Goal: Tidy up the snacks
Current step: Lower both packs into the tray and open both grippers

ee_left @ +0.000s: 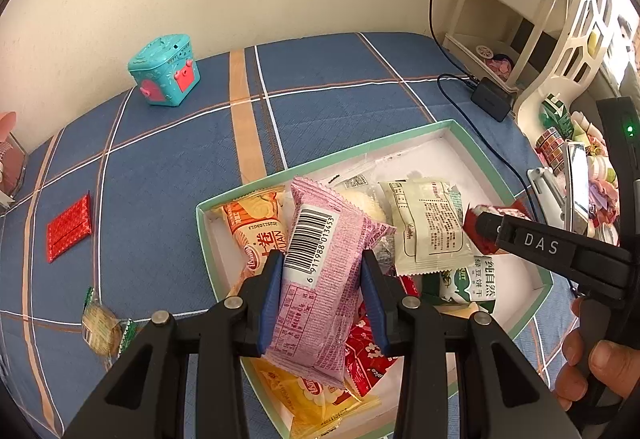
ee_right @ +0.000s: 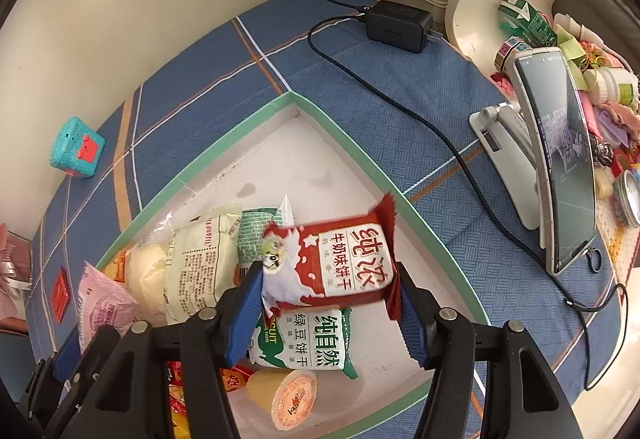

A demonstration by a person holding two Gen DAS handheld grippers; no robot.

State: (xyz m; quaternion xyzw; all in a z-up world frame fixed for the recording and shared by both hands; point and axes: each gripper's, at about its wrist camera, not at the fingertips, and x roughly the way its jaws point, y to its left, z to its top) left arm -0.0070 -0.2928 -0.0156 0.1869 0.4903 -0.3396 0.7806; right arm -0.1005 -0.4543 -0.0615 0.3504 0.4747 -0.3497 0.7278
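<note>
Left hand-held gripper (ee_left: 322, 293) clamped across middle of pink snack packet (ee_left: 320, 279), held above box (ee_left: 496, 175); right hand-held gripper (ee_right: 328, 299) clamped on red-white biscuit packet (ee_right: 334, 265), also over box, above green biscuit packet (ee_right: 308, 337).

Handling, judged: packets light, soft, crinkly film; contents likely brittle; hold mid-body, gentle squeeze; jelly cup (ee_right: 286, 395) in box slippery, rounder.

Loose outside box: red packet (ee_left: 69, 227), round cracker pack (ee_left: 101, 331).

Hidden: lower box layers under pile; near box corner cut off by grippers.

Both of your wrist cameras look steeply down, close over the shallow green-rimmed white box (ee_left: 448, 127) (ee_right: 344, 127) on the blue plaid-covered desk (ee_left: 168, 167) (ee_right: 420, 143), which both views share.
</note>
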